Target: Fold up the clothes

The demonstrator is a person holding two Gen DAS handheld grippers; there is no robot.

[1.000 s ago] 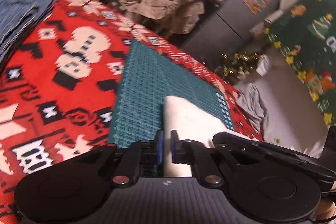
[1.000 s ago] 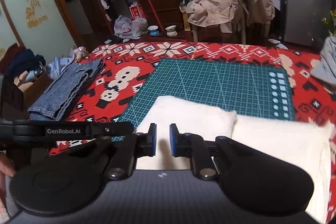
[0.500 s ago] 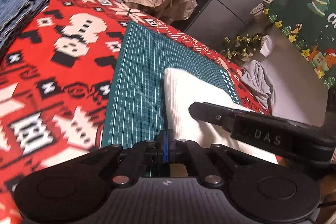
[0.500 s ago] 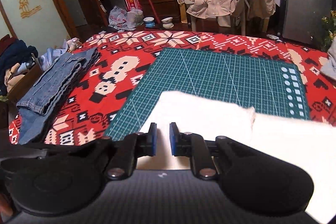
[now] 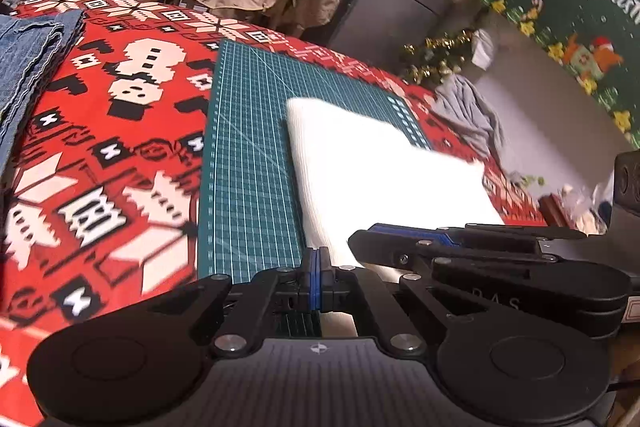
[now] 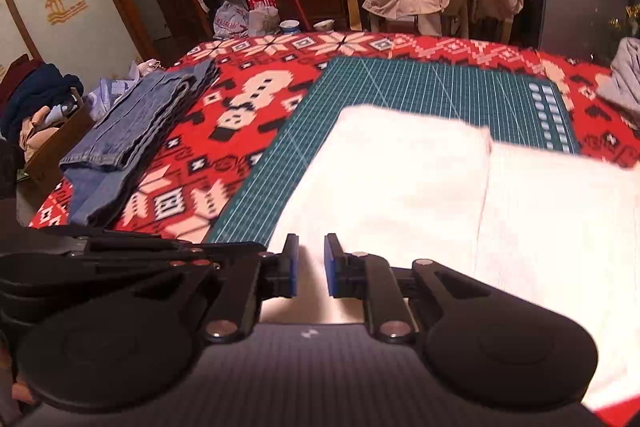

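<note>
White folded garment (image 6: 420, 179) lying on green cutting mat (image 6: 440, 87) at frame centre, left gripper (image 5: 316, 259) fingers closed together at its near edge, right gripper (image 6: 310, 259) fingers narrowly apart above it, jeans (image 6: 140, 123) folded at left.

The left tongs (image 5: 317, 269) are matte black plastic, with two round disc-shaped housings, silver screw heads at the linkage pivots, blue rubber pads on the fingertips and a ribbed grey grip plate bearing a small white emblem. The right tongs (image 6: 311, 264) share that build: black linkage arms, silver pivot screws, blue pads (image 6: 329, 267), grey ribbed plate.
</note>
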